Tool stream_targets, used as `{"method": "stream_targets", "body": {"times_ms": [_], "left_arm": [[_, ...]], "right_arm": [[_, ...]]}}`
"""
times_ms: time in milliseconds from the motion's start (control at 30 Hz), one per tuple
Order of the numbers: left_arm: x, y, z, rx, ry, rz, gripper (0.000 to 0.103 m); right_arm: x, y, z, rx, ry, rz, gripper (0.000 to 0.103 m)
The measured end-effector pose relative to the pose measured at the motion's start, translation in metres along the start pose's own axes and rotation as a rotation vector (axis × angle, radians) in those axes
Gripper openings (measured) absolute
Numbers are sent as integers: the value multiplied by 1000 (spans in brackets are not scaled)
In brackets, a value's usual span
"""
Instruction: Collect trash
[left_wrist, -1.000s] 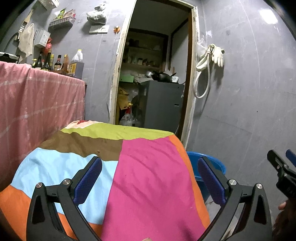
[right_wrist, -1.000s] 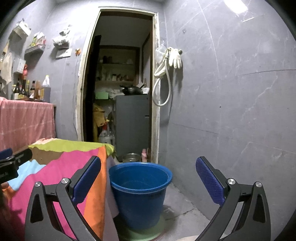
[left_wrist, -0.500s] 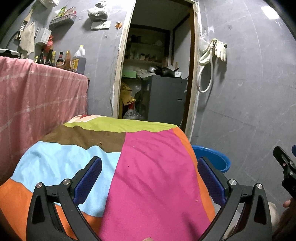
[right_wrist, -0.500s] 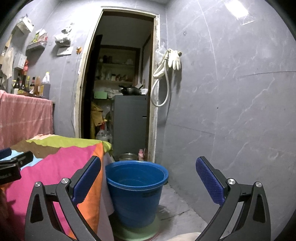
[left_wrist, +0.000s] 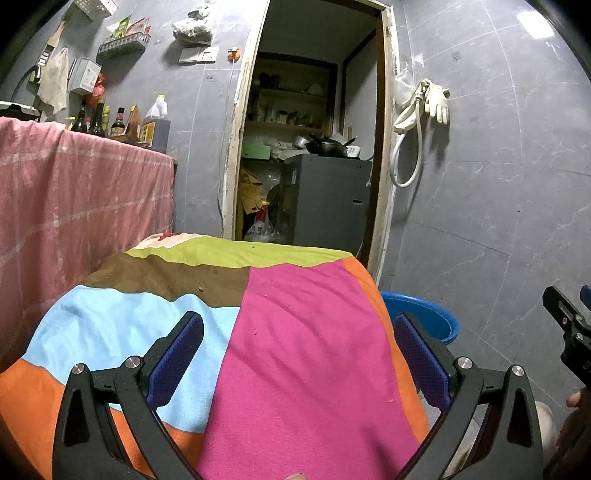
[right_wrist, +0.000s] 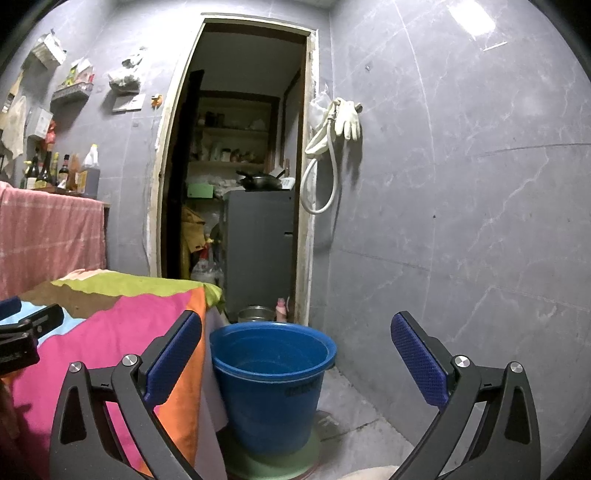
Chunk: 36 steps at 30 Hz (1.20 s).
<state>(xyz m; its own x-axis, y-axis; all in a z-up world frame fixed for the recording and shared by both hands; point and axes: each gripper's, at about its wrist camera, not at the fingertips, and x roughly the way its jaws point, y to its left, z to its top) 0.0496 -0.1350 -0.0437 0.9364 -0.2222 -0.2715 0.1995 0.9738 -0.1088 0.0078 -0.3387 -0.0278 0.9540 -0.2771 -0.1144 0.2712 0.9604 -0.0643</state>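
- Left wrist view: the left tongs (left_wrist: 297, 345) hang released and empty over the tabletop (left_wrist: 306, 354), which wears a patchwork cloth of pink, light blue, brown, green and orange
- Against the frames from a second and half a second ago, the camera has dropped a little and eased forward, so more of the cloth fills the lower view; the spread of the tongs is unchanged
- The only trash I can make out is a few small crumbs (left_wrist: 200, 288) scattered on the brown and pink patches; nothing bigger shows
- At the right edge the right tongs (left_wrist: 567, 325) poke in beside the tabletop
- Right wrist view: the right tongs (right_wrist: 295, 363) are likewise released and hold nothing, aimed at the blue bucket (right_wrist: 273, 384) on the floor, just beside the tabletop's corner
- The bucket has grown slightly in frame, so this hand has drifted closer; the inside seems bare as far as it shows
- Judgement: the task is at its very start, with nothing picked up and the bucket the likely bin
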Motion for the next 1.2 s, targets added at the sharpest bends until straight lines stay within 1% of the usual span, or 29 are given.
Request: {"method": "stream_targets", "body": {"times_ms": [1200], "left_arm": [[-1,0,1,5,-8,-1,101]], "right_arm": [[0,-1,2,2,3,-2,103]]}}
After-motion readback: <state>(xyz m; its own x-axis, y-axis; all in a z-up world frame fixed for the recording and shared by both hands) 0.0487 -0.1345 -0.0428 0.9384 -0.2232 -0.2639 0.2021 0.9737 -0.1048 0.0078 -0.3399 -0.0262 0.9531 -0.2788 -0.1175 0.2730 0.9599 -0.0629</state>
